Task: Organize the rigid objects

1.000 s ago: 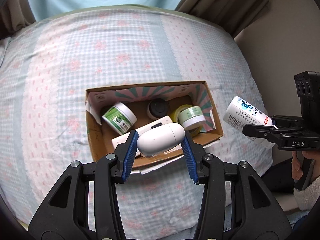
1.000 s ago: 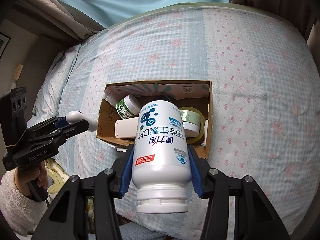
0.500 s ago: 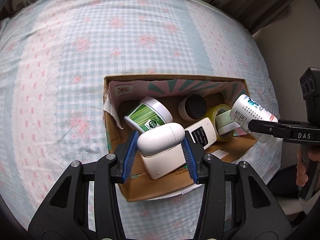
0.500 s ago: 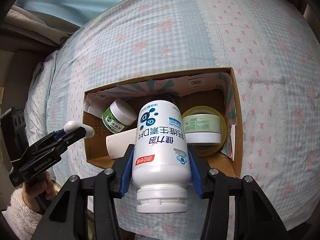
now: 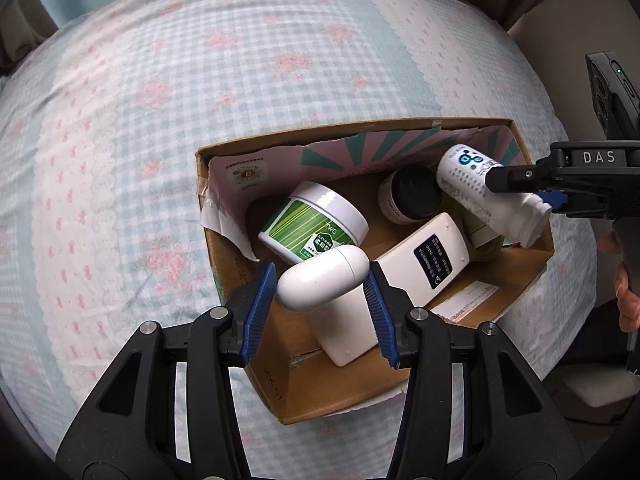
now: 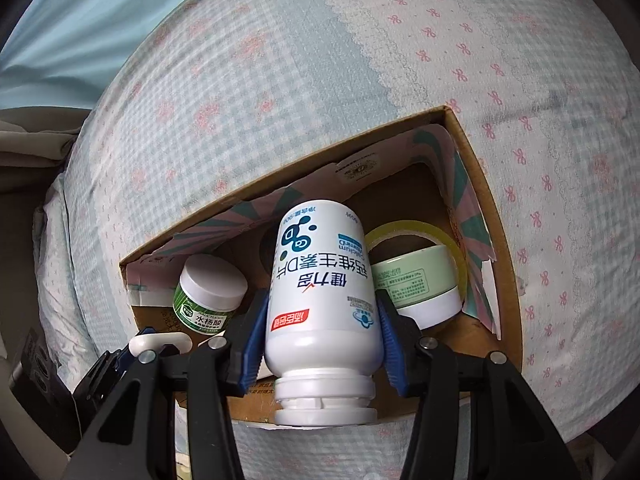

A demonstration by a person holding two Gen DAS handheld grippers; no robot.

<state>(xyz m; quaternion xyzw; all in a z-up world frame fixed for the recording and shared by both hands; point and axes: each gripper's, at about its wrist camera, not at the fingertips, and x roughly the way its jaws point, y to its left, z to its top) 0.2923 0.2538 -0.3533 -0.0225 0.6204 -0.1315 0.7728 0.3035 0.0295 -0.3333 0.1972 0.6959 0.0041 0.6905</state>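
Lower now: "DAS" gripper (image 5: 556, 196), bottle (image 6: 320, 292).

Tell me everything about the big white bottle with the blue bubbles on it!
The white bottle looks like smooth plastic, with a ridged white cap, blue bubble logo, dark printed characters and a small red tag. It hangs bottom-first over the cardboard box, tilted, cap toward the camera. The right gripper has blue ribbed fingers on either side of it, just starting to open.
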